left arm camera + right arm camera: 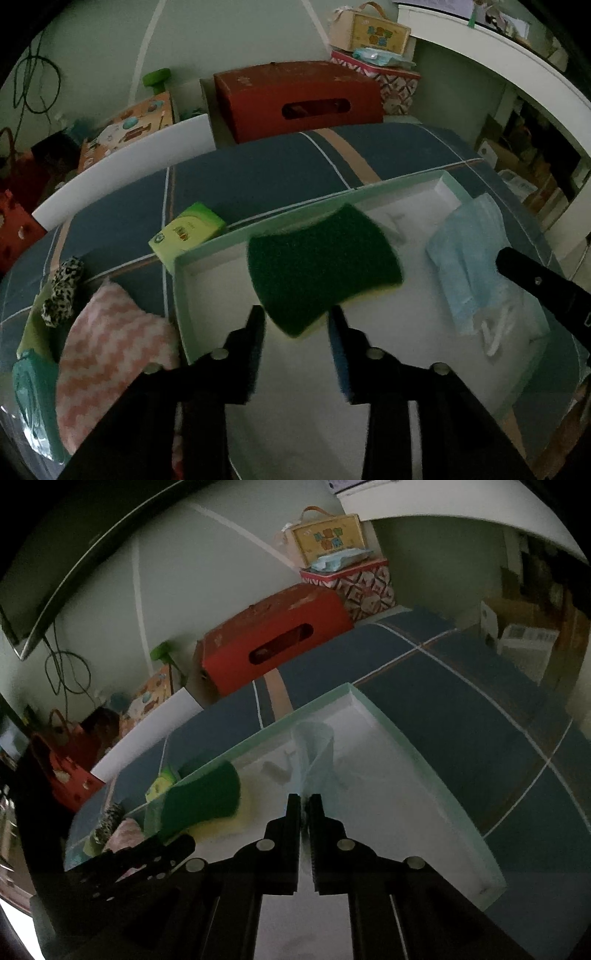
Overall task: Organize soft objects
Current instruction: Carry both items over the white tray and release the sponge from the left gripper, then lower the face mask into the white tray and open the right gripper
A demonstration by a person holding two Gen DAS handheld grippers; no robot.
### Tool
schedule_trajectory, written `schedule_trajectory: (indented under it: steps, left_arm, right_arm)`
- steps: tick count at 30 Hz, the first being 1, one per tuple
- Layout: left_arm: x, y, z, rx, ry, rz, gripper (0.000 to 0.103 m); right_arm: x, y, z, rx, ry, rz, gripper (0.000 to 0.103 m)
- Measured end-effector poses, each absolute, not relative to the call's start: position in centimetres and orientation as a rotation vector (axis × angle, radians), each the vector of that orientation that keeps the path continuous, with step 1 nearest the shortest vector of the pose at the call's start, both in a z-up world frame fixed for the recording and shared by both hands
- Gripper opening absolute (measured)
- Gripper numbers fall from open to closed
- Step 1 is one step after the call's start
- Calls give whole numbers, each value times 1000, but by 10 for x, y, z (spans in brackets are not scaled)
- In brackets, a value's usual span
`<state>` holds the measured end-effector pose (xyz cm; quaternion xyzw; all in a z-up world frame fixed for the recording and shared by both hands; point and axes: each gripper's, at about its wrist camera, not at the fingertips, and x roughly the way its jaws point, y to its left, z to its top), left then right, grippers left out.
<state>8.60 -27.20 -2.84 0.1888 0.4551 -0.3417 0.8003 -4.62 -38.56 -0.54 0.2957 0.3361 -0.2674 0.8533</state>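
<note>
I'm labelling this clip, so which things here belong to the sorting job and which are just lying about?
Job: green sponge, blue face mask, shallow white tray, pink zigzag cloth, leopard-print scrunchie.

Lying about: red box, patterned tin, green dumbbell, yellow-green packet.

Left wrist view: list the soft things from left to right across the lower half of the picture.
Leopard-print scrunchie → pink zigzag cloth → green sponge over the white box → light blue face mask lying in that box.
</note>
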Motion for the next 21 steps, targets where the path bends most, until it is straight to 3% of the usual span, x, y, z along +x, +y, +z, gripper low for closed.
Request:
schedule_trajectory:
  steps: [1, 2, 4, 7, 16, 19, 21]
  left_arm:
    - [85, -269, -26, 397, 971, -725, 56]
    - [85, -268, -24, 392, 969, -723, 59]
    - [83, -261, -18, 367, 970, -720, 64]
    - [82, -248, -9, 325, 979, -706, 69]
    - [84, -201, 11, 192, 1009, -651, 72]
    - [85, -183, 19, 151, 987, -620, 87]
    - [85, -171, 23, 126, 967, -598, 87]
  right_arm:
    - [-47, -384, -3, 604, 712, -576, 15]
    - [-47, -382, 0, 588, 715, -588, 30]
    - [-48, -379, 6, 564, 717, -605, 47]
    - [-51, -375, 13, 541, 721, -620, 50]
    - [-44, -353, 24, 443, 769, -644, 76]
    - [-36, -343, 20, 415, 791, -620, 79]
    - [-31, -334, 18, 390, 801, -606, 82]
